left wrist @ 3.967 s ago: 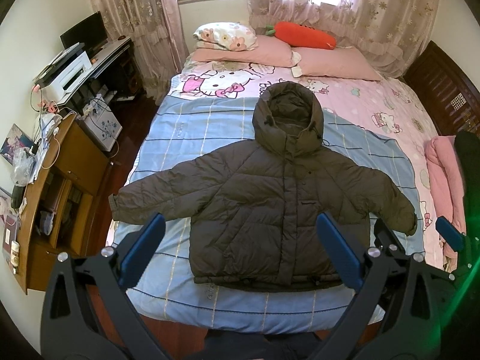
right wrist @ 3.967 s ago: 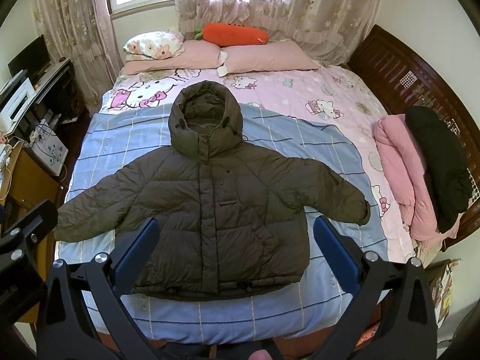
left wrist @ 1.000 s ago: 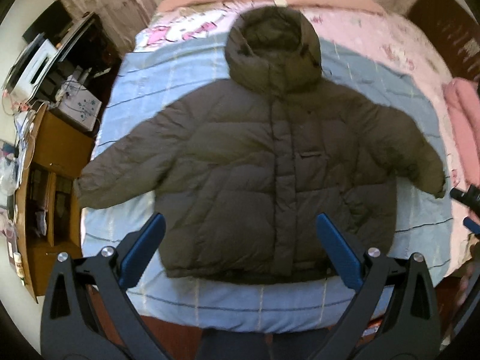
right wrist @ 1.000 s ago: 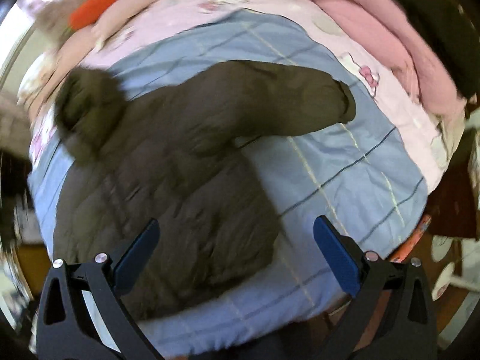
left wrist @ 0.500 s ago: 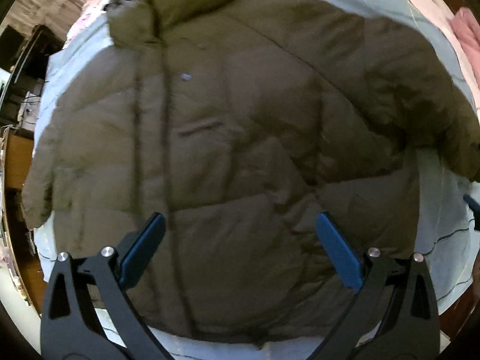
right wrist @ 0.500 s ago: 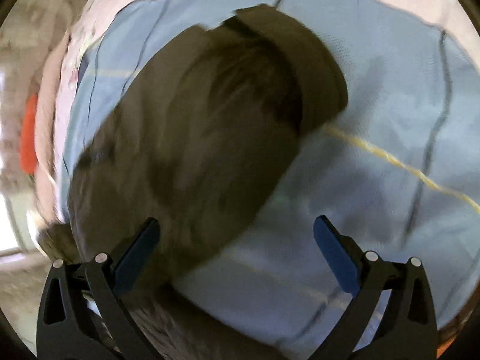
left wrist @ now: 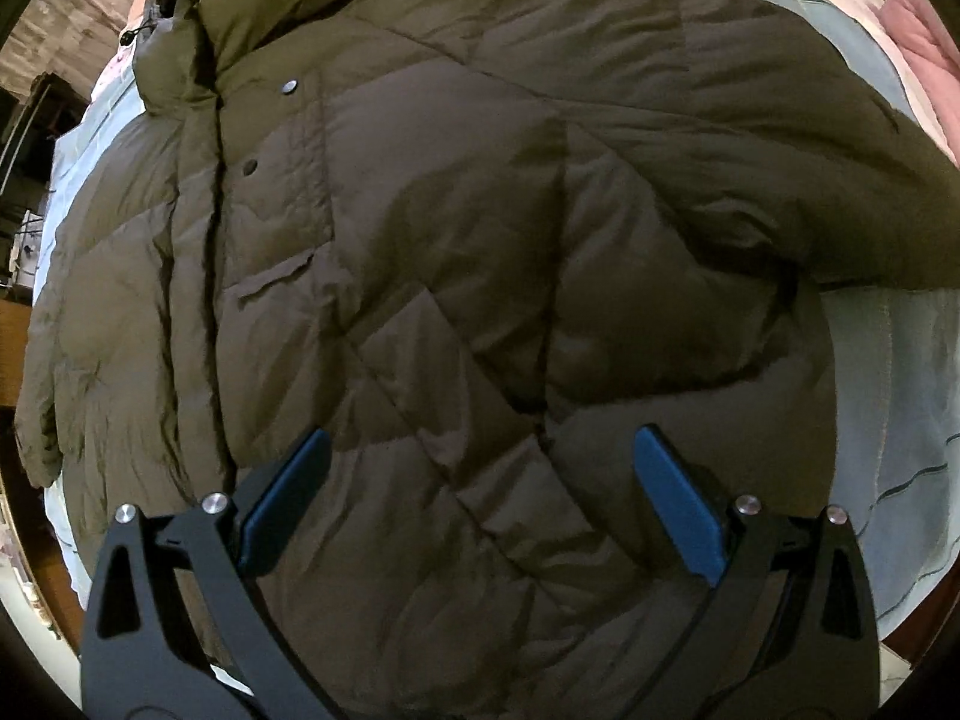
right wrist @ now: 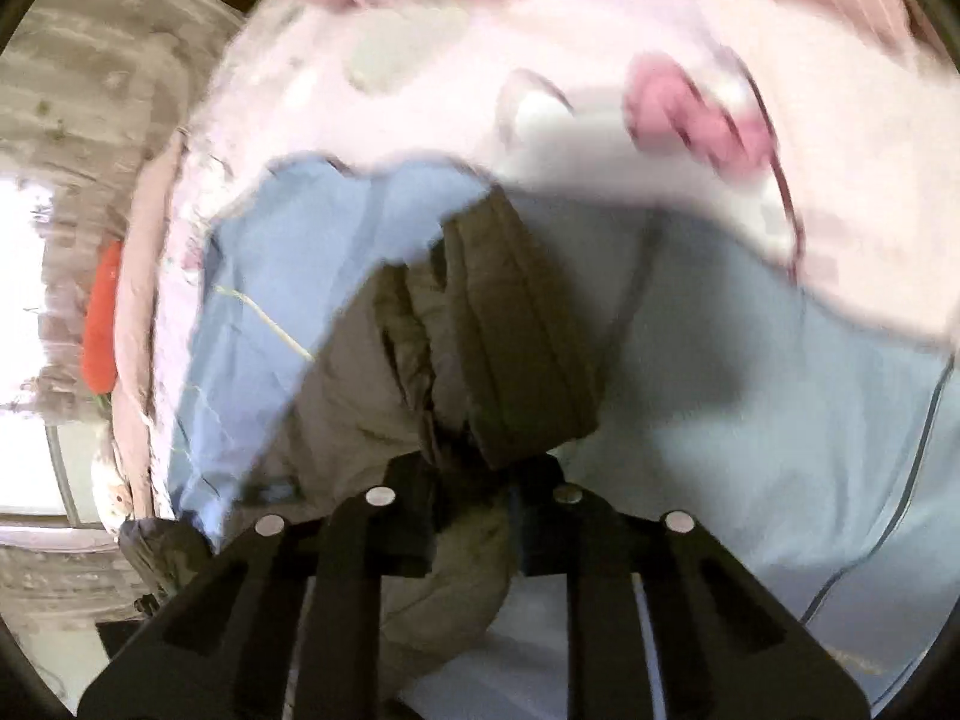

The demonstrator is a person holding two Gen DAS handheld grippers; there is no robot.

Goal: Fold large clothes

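Observation:
A dark olive hooded puffer jacket (left wrist: 456,252) lies front up on the blue checked sheet (left wrist: 888,396) of a bed and fills the left wrist view. My left gripper (left wrist: 477,498) is open, its blue pads wide apart, close above the jacket's right chest. In the right wrist view my right gripper (right wrist: 471,498) is shut on the jacket's sleeve (right wrist: 480,360) near the cuff, with the cuff bunched up in front of the fingers over the blue sheet (right wrist: 750,408).
A pink Hello Kitty bedcover (right wrist: 600,96) lies beyond the sheet. Pink folded clothes (left wrist: 918,36) sit at the bed's right side. An orange carrot pillow (right wrist: 102,324) and curtains (right wrist: 66,78) are at the head. A wooden desk edge (left wrist: 12,354) stands left of the bed.
My right gripper has closed on the sleeve cuff, which it was only approaching open half a second ago. My left gripper has come lower over the jacket's chest, still open.

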